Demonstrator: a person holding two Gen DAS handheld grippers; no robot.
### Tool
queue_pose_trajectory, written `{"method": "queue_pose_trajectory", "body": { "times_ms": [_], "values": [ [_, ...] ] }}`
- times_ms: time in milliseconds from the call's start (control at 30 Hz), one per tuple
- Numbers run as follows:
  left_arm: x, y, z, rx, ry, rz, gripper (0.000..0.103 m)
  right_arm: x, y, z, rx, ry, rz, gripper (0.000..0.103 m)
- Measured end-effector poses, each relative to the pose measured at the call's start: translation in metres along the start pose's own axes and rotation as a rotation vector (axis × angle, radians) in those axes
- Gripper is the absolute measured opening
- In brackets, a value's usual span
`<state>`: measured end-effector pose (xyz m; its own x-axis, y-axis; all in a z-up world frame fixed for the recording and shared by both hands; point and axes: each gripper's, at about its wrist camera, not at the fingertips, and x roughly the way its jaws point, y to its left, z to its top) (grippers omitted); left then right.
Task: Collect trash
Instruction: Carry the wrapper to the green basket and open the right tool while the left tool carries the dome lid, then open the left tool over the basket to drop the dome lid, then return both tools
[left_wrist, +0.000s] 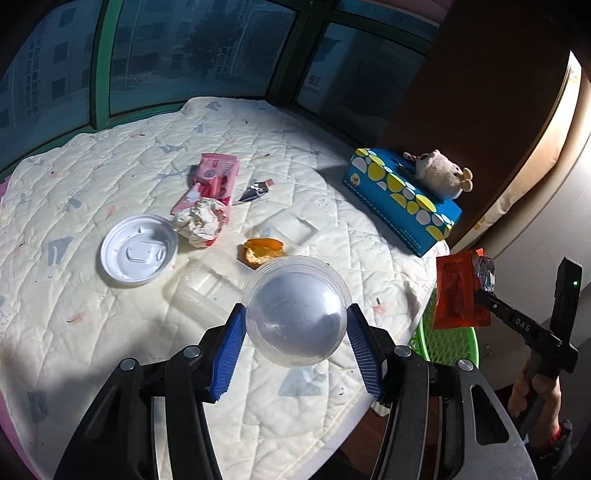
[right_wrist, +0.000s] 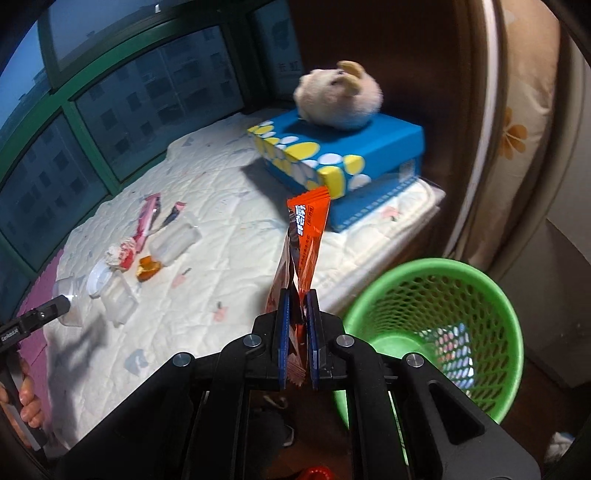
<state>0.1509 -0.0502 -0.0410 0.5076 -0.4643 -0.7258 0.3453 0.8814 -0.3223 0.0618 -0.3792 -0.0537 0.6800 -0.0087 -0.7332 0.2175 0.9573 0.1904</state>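
Roughly midway, we judge: both tools are loaded, nothing has dropped yet, and several pieces remain on the quilted mat.

The mat is cream, stitched in diamonds, soft-looking, spread on a window ledge; no table here. At its far right corner sits a blue cardboard tissue box with yellow and white spots, a fuzzy plush toy on top. Neither reads as trash.

Off the mat's right edge stands our green bin, plastic mesh, round rim. Something pale and patterned lies at its bottom; we cannot tell what.

Our left tool is clamped on a clear plastic cup, blue ribbed pads pressing its round wall, held above the mat's near edge. Thin, glossy, likely to flex.

Our right tool is pinched shut on an orange wrapper, crinkled foil, standing up from the pads, just left of the bin.

Left to collect near the mat's middle:
- white round lid, rigid
- clear moulded tray, nearly invisible on the cream
- pink wrapper, flat film
- crumpled paper wad
- orange peel, curled
- small dark torn scrap
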Motion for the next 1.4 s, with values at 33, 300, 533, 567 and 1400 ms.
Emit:
{"method": "queue_pose_trajectory", "body": {
  "times_ms": [33, 300, 533, 567, 1400],
  "values": [
    [0.002, -0.005, -0.001, 0.007, 0.005, -0.005, 0.054, -0.001, -0.011, -0.004, 0.016, 0.005, -0.019, 0.01],
    [0.016, -0.042, -0.004, 0.049, 0.034, -0.032, 0.054, 0.019, -0.076, -0.034, 0.111, 0.094, -0.119, 0.01],
    [0.026, -0.063, -0.006, 0.076, 0.052, -0.033, 0.054, 0.052, -0.097, -0.044, 0.203, 0.165, -0.097, 0.013],
    [0.027, -0.065, -0.006, 0.079, 0.055, -0.033, 0.054, 0.056, -0.099, -0.045, 0.217, 0.172, -0.083, 0.013],
    [0.095, -0.203, -0.022, 0.312, 0.192, -0.168, 0.054, -0.011, -0.141, -0.063, 0.217, 0.047, -0.143, 0.059]
  ]
}}
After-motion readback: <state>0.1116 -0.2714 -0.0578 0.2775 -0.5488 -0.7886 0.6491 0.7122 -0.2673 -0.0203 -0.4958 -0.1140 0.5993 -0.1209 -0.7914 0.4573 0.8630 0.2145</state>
